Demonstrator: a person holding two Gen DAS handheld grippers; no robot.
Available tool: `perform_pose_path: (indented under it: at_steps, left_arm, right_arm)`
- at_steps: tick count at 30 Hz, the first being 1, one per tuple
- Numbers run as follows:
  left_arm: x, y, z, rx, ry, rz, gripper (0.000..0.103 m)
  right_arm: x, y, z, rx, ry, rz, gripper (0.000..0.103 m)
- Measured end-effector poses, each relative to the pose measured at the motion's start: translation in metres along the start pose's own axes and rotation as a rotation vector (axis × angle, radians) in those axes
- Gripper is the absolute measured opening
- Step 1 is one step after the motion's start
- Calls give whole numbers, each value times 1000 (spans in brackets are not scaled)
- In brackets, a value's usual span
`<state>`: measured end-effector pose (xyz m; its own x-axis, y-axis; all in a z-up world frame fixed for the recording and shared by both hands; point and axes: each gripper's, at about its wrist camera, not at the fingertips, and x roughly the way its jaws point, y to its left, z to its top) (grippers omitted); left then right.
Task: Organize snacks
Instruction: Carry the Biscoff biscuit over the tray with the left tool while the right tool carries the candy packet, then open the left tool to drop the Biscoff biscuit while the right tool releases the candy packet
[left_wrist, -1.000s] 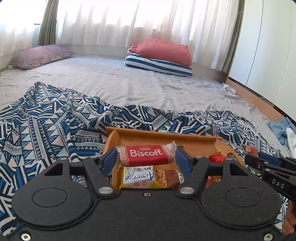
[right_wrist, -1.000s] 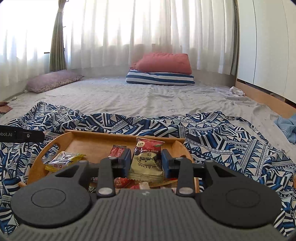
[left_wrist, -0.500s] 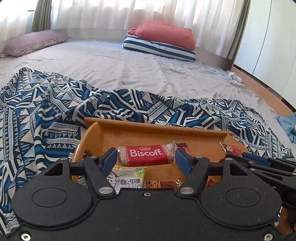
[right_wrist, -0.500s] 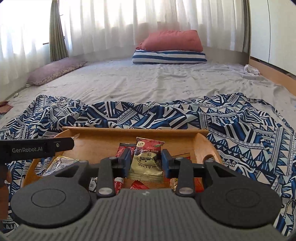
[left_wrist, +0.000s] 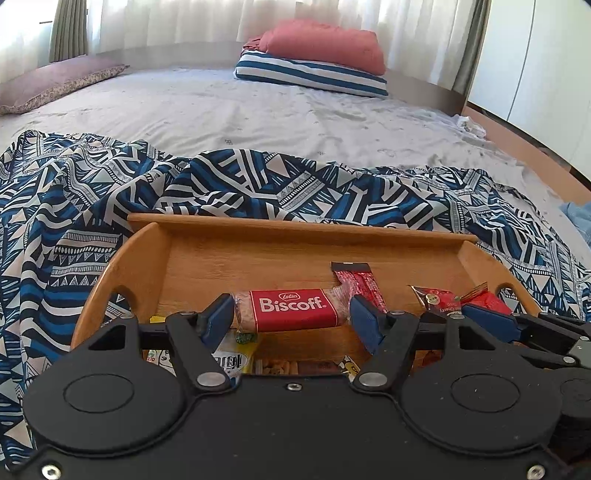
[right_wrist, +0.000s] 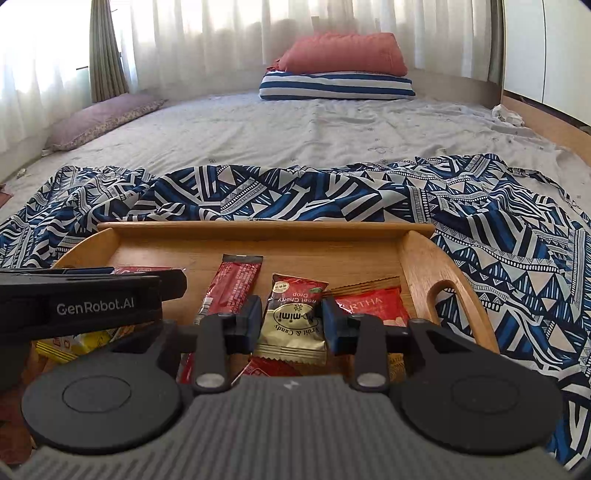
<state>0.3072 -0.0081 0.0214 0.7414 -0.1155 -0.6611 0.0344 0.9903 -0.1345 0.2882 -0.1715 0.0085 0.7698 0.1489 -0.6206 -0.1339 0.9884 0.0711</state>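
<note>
My left gripper (left_wrist: 291, 317) is shut on a red Biscoff biscuit pack (left_wrist: 291, 309), held crosswise just above the wooden tray (left_wrist: 295, 230). My right gripper (right_wrist: 291, 325) is shut on a red and cream fruit candy packet (right_wrist: 293, 317) over the same tray (right_wrist: 421, 258). A long red stick packet (right_wrist: 232, 284) and a red wafer pack (right_wrist: 369, 304) lie in the tray. The right gripper also shows in the left wrist view (left_wrist: 491, 319), and the left gripper's body shows in the right wrist view (right_wrist: 88, 302).
The tray sits on a blue and white patterned cloth (left_wrist: 258, 184) spread over a grey bed (left_wrist: 258, 110). Yellow and other snack packs (right_wrist: 74, 341) lie at the tray's near side. Striped and red pillows (right_wrist: 336, 77) lie far back.
Both grippers have moved forward and lower over the tray, each still holding its packet. The tray now fills more of both views.
</note>
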Motion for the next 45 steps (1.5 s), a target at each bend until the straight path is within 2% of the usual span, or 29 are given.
perform_pose_path:
  at_steps: [8,16,30,33,38,42,44,45]
  left_arm:
    - [10,-2,-5,27,15,29,67]
    - [12,-9,-10,77,-5,53,68]
    - [14,-12,-11,89,-13,61,70]
    - [14,-11,-10,79,-6,72,75]
    - [9,-7,-9,68,8,70,82]
    - [-7,-7,-7,91,-35,93,91]
    - [-16,-7,-5,95,-50,90,92]
    - [-22,-7,-3,96,-55,85,93]
  right_arm:
    - [10,-7,-7,19,20,-2,40]
    - [10,-5,-12,-12,-8,-2,41]
    - [9,-7,-13,-5,-19,4,42]
    - [9,-8,-13,2,-19,8,42]
    - [5,-10,-11,30,-21,22,51]
    - [-9,-7,-7,12,-48,22,52]
    - [-18,-4,-3,-15,-72,12,60]
    - [-22,-2,-2,-27,-83,8,61]
